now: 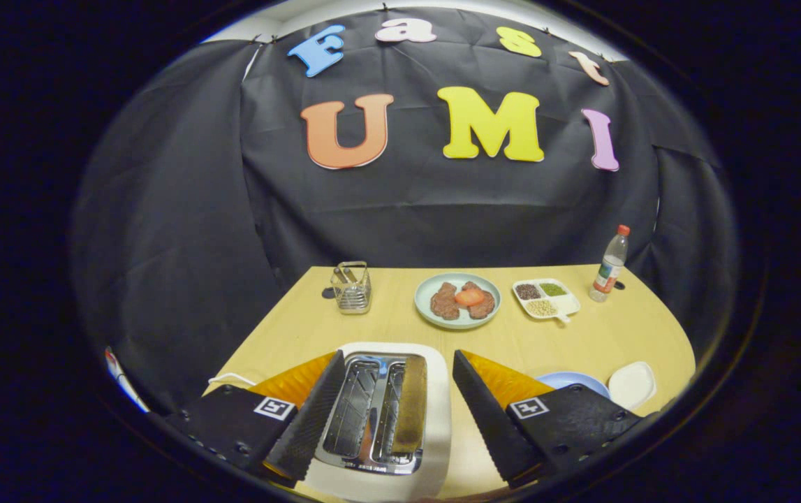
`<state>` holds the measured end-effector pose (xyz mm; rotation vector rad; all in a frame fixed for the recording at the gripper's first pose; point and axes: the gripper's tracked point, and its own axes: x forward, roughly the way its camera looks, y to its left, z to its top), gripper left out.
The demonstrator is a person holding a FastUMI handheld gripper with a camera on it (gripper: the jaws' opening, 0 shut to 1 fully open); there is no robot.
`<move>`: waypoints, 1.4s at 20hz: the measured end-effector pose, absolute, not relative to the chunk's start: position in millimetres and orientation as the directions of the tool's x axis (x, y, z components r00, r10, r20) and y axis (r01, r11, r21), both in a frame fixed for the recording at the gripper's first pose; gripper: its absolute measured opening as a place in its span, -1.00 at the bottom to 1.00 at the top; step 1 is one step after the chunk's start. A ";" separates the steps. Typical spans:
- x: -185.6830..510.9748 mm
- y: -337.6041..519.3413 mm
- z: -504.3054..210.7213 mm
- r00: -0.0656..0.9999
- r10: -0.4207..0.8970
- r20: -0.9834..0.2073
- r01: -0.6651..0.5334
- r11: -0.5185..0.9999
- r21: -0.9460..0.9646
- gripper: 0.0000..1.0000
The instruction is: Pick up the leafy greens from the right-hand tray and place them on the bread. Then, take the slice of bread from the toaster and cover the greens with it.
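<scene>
Bread slice (410, 404) standing in toaster (379, 419) at six o'clock, gripper (390, 412) spread wide, fingers straddling it, holding nothing.

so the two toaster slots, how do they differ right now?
The toaster's right slot holds a browned bread slice standing on edge; the left slot shows bare wire guides. Both are parallel, alike in size, and lie between the open gripper's fingers, which touch nothing.

One toaster (379, 419) (two slots), one bottle (610, 265)
</scene>
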<state>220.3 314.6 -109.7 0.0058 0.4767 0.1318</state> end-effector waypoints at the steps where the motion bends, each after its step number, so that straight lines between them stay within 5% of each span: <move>1: 221.3 314.5 -109.4 0.886 0.121 -0.448 -0.119 0.992 0.032 0.91; 7: 217.2 309.9 -111.4 0.892 0.080 -0.444 -0.090 0.996 0.000 0.86; 9: 215.4 309.0 -112.6 0.890 0.072 -0.450 -0.085 0.996 -0.009 0.48; 15: 214.7 307.2 -136.1 0.839 0.089 -0.537 -0.081 0.996 0.038 0.37; 17: 211.4 308.9 -134.2 0.835 0.088 -0.542 -0.088 0.996 0.027 -0.74; 20: 204.1 310.5 -132.5 0.836 0.086 -0.541 -0.100 0.995 0.005 -0.75; 21: 205.6 314.4 -131.8 0.834 0.097 -0.544 -0.108 0.994 0.011 -0.99; 28: 195.0 314.4 -93.2 0.827 0.125 -0.548 -0.113 0.992 0.057 -0.99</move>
